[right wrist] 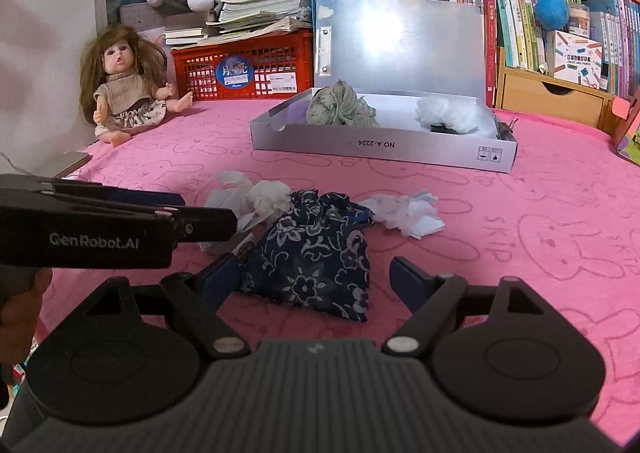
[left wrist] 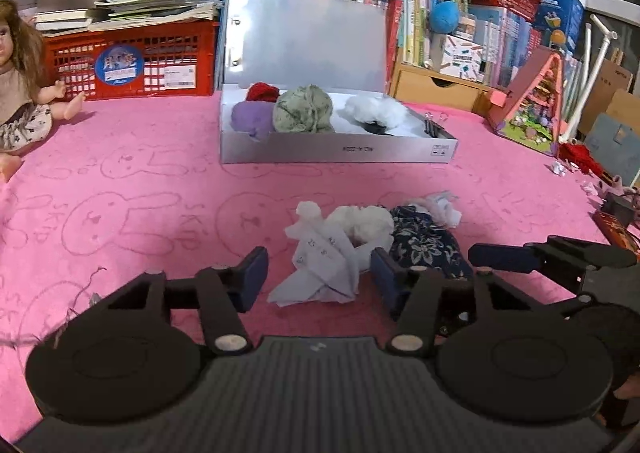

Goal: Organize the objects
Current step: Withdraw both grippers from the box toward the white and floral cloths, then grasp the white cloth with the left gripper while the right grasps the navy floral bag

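Note:
An open silver box lies on the pink cloth and holds red, purple, green and white bundles. In front lie a crumpled pale paper, a white wad, a navy floral cloth and white scraps. My left gripper is open with the pale paper between its fingers. My right gripper is open with the navy cloth between its fingers.
A doll sits at the left. A red crate with stacked books, bookshelves and plush toys stand behind the box. A pink toy house and clutter lie at the right edge.

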